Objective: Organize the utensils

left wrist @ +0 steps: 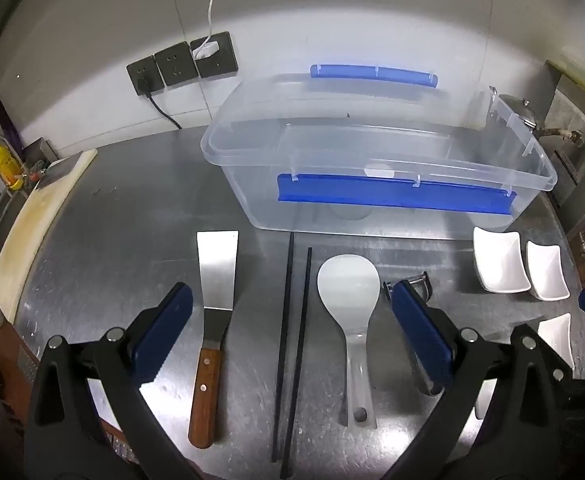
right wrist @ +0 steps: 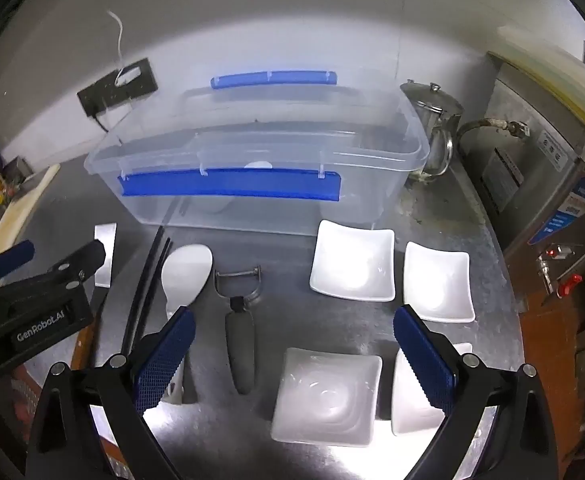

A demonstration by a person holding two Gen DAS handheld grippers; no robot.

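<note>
On the steel counter [left wrist: 132, 220] lie a wood-handled metal spatula [left wrist: 212, 320], two black chopsticks [left wrist: 292, 340], a white rice paddle [left wrist: 350, 292] and a grey peeler [right wrist: 240, 340], side by side. Behind them stands a clear plastic box [left wrist: 372, 160] with blue latches, its lid resting loosely on top. My left gripper [left wrist: 292, 312] hovers open over the chopsticks, holding nothing. My right gripper [right wrist: 292, 344] hovers open between the peeler and the white square dishes [right wrist: 328, 396], also holding nothing. The peeler is half hidden behind a finger in the left wrist view.
Several white square dishes [right wrist: 352, 264] sit right of the utensils. A steel kettle [right wrist: 436, 120] and a metal appliance [right wrist: 552, 168] stand at the back right. A cutting board [left wrist: 32, 220] lies along the left edge. Wall sockets [left wrist: 184, 64] with cables are behind.
</note>
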